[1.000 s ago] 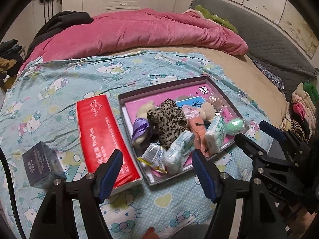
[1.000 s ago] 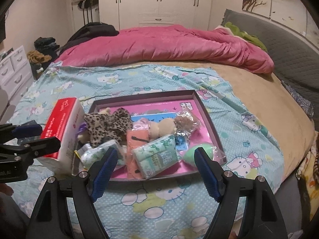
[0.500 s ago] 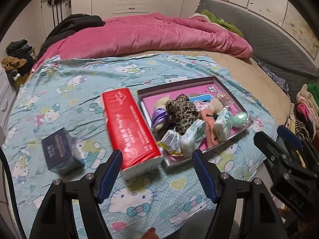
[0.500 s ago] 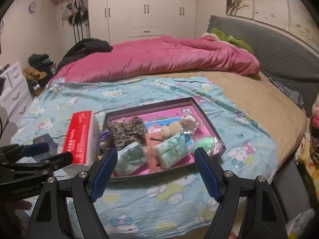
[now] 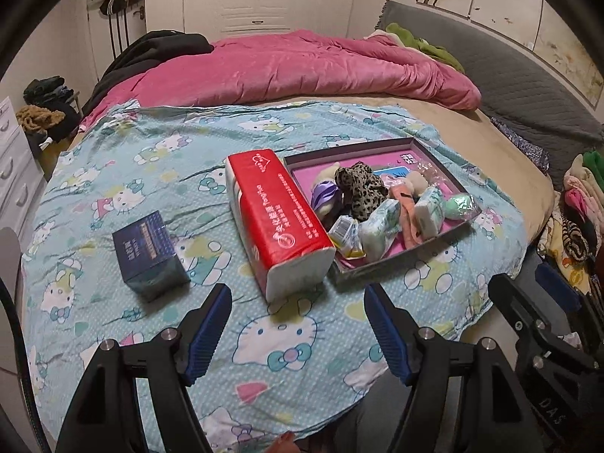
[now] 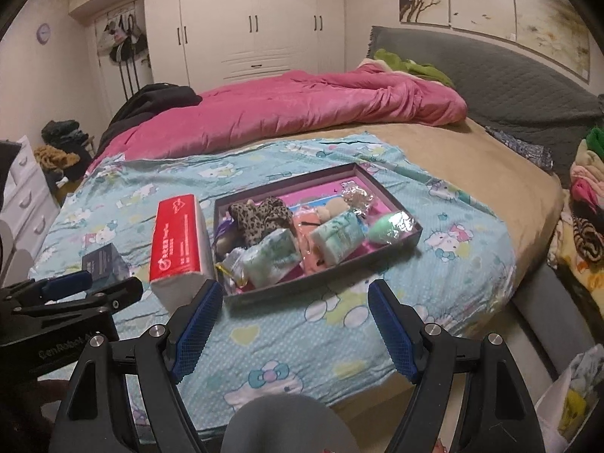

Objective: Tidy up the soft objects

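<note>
Left wrist view: the left gripper point(image 5: 298, 330) hangs above the sheet point(image 5: 113, 173) at 6 o'clock, jaws apart with nothing between them. A red tissue pack point(image 5: 277, 219) lies at centre, just beside the tray point(image 5: 411, 256) at 3 o'clock. In the tray sit a leopard cloth point(image 5: 362, 187), a purple piece point(image 5: 324, 194), wrapped tissue packets point(image 5: 381, 222) and a green ball point(image 5: 456, 205). A blue box point(image 5: 149, 251) stands apart at 9 o'clock. The right gripper point(image 5: 528, 302) shows at 4 o'clock. A pink quilt point(image 5: 302, 71) fills 12 o'clock.

Right wrist view: the right gripper point(image 6: 294, 324) hovers at 6 o'clock, jaws apart and empty, near the tray point(image 6: 413, 234). The leopard cloth point(image 6: 260, 219) and packets point(image 6: 271, 260) lie inside, the green ball point(image 6: 383, 228) at its right end. The tissue pack point(image 6: 177, 241) touches the tray's left wall. The blue box point(image 6: 100, 264) sits at 9 o'clock, behind the left gripper point(image 6: 87, 285), whose jaws stand apart.
</note>
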Demonstrator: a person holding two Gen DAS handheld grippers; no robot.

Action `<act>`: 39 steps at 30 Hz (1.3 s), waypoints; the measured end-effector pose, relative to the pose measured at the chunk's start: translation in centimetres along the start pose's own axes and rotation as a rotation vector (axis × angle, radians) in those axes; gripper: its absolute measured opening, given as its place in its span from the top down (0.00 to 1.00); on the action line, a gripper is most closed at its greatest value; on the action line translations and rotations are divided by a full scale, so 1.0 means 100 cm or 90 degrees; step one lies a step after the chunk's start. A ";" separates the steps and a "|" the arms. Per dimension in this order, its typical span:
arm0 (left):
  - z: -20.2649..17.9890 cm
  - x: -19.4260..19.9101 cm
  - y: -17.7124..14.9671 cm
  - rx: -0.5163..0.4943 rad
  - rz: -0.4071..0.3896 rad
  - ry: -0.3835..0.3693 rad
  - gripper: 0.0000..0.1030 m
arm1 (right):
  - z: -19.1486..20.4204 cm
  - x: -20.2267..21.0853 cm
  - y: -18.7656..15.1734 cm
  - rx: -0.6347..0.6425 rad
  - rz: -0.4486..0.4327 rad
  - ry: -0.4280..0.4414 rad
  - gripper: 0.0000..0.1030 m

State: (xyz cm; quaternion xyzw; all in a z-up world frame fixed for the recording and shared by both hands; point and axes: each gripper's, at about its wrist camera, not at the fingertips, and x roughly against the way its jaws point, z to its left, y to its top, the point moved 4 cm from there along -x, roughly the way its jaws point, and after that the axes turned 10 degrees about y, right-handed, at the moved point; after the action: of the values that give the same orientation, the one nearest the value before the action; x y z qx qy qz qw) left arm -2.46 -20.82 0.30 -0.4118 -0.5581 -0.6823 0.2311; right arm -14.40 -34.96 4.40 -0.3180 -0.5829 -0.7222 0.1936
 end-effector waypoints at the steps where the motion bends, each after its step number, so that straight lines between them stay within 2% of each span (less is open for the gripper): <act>1: 0.000 0.001 -0.002 0.000 -0.001 0.000 0.30 | 0.000 0.002 -0.002 -0.003 -0.001 -0.001 0.22; 12: -0.002 0.010 -0.021 -0.008 -0.001 0.009 0.30 | 0.003 0.013 -0.024 -0.011 0.014 -0.004 0.22; 39: -0.005 0.017 -0.029 -0.020 -0.003 0.010 0.30 | -0.001 0.015 -0.033 -0.018 0.026 -0.005 0.22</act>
State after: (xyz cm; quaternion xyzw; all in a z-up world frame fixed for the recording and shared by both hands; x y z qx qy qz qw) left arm -5.84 -20.27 0.00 -0.4084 -0.5464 -0.6949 0.2276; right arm -17.65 -34.13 3.05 -0.3353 -0.5671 -0.7249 0.2013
